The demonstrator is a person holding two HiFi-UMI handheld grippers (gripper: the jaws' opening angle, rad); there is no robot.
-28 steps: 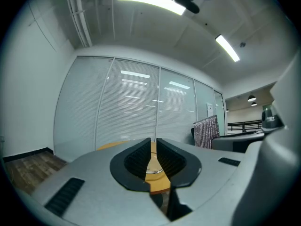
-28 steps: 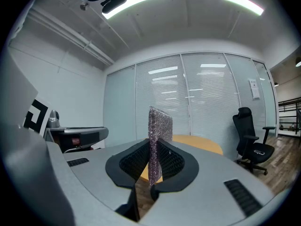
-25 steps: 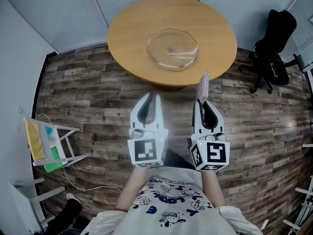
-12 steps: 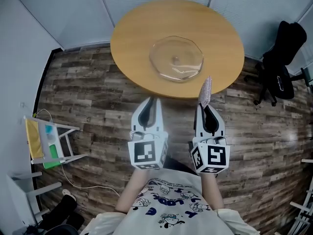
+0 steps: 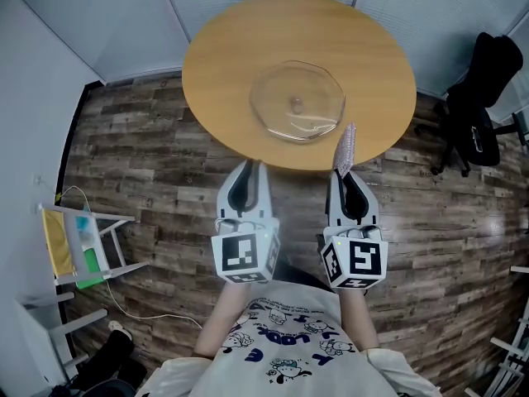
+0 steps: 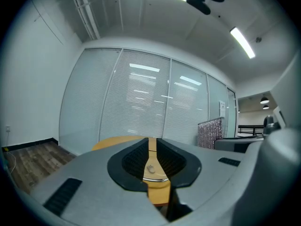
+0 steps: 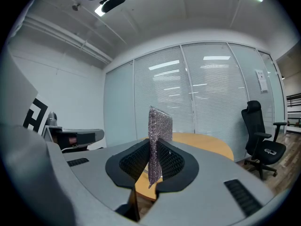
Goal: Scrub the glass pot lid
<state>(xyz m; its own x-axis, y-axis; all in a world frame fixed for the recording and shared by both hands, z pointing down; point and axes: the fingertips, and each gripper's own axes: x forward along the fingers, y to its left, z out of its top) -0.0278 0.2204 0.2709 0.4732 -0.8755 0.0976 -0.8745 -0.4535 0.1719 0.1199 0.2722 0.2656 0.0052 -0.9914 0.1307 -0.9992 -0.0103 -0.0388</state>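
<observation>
Clear round glass pot lid [image 5: 296, 100] with a small knob in the middle, lying flat on the round light-brown wooden table [image 5: 215, 48], in the upper middle of the head view. Well apart from both grippers. Shows again as a thin strip low in the middle of the left gripper view, through the slit between the jaws.

Just below the table's near edge, in the middle of the frame, two grey tools side by side, both pointing up at the table. Right gripper [image 5: 341, 172] pinching a thin silvery mesh scrub pad [image 5: 345, 149]; pad standing straight up past the tips, its top over the table edge in the picture. Left gripper [image 5: 250, 164] pressed nearly together, only a thin slit, with nothing held.

All around, dark wood plank floor [image 5: 140, 164]. Black office chair [image 5: 479, 98] at the right edge. Small white rack [image 5: 78, 242] with yellow and green things at the lower left. White printed shirt [image 5: 289, 346] at the bottom middle.
</observation>
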